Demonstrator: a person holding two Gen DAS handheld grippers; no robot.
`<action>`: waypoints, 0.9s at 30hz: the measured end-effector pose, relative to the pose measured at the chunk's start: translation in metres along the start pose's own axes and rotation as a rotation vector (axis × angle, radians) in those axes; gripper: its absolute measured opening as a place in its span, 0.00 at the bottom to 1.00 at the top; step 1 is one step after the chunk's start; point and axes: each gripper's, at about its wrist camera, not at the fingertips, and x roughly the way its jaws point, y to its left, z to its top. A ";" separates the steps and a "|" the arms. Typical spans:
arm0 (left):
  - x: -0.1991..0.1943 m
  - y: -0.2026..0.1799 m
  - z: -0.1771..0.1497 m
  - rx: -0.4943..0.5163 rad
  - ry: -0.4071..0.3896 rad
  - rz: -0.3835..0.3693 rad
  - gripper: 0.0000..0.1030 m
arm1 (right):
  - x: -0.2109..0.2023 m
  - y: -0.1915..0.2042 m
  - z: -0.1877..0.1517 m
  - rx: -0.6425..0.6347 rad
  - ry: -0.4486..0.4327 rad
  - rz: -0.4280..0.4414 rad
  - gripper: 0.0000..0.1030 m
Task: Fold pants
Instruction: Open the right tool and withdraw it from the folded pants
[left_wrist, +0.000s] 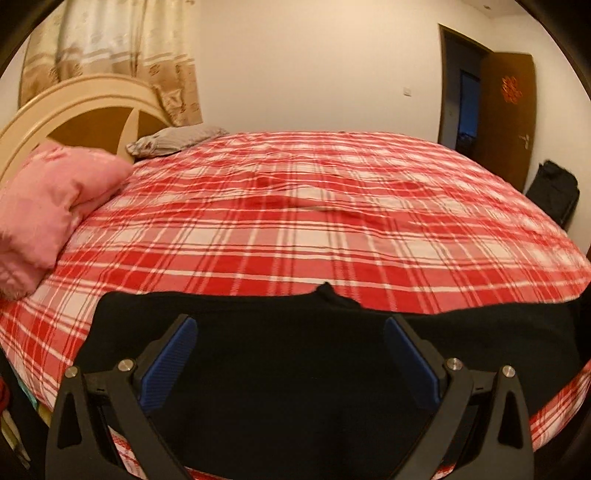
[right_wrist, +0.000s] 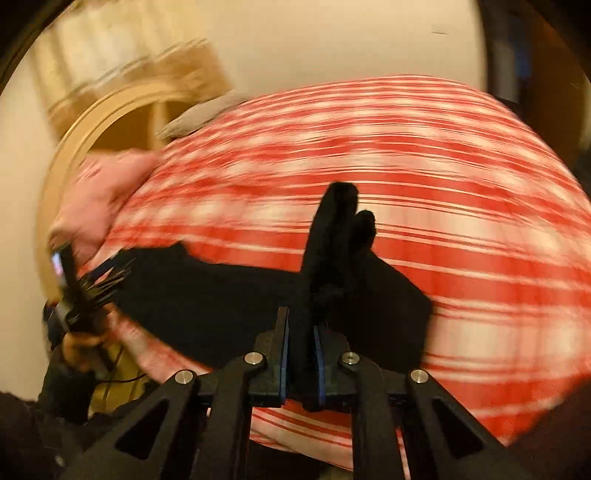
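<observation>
The black pants (left_wrist: 295, 350) lie on the near edge of the bed (left_wrist: 314, 221), spread across the red-and-white plaid sheet.

Left gripper (left_wrist: 290, 328): jaws spread wide, blue pads (left_wrist: 170, 362) well apart, nothing between them. It is positioned above the pants, which fill the space below and between the fingers.

Right gripper (right_wrist: 301, 350): jaws closed on a bunched fold of the pants (right_wrist: 325, 266). The clamped cloth rises beyond the fingertips in two dark peaks, lifted clear of the sheet. The rest of the pants trail to the left and right on the bed. This view is motion-blurred.

A pink pillow (left_wrist: 44, 210) lies at the far left, against the headboard (left_wrist: 74, 99). A grey pillow (left_wrist: 173, 138) lies beyond it. A door (left_wrist: 508, 118) stands open at the far right.
</observation>
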 end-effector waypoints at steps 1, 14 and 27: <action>0.000 0.002 0.000 -0.007 0.000 -0.004 1.00 | 0.017 0.017 0.002 -0.034 0.015 0.018 0.11; 0.002 0.035 -0.009 -0.013 0.004 0.042 1.00 | 0.165 0.141 -0.034 -0.228 0.046 0.075 0.68; 0.017 0.049 -0.015 -0.036 0.043 0.047 1.00 | 0.147 0.085 0.018 -0.044 -0.124 0.153 0.15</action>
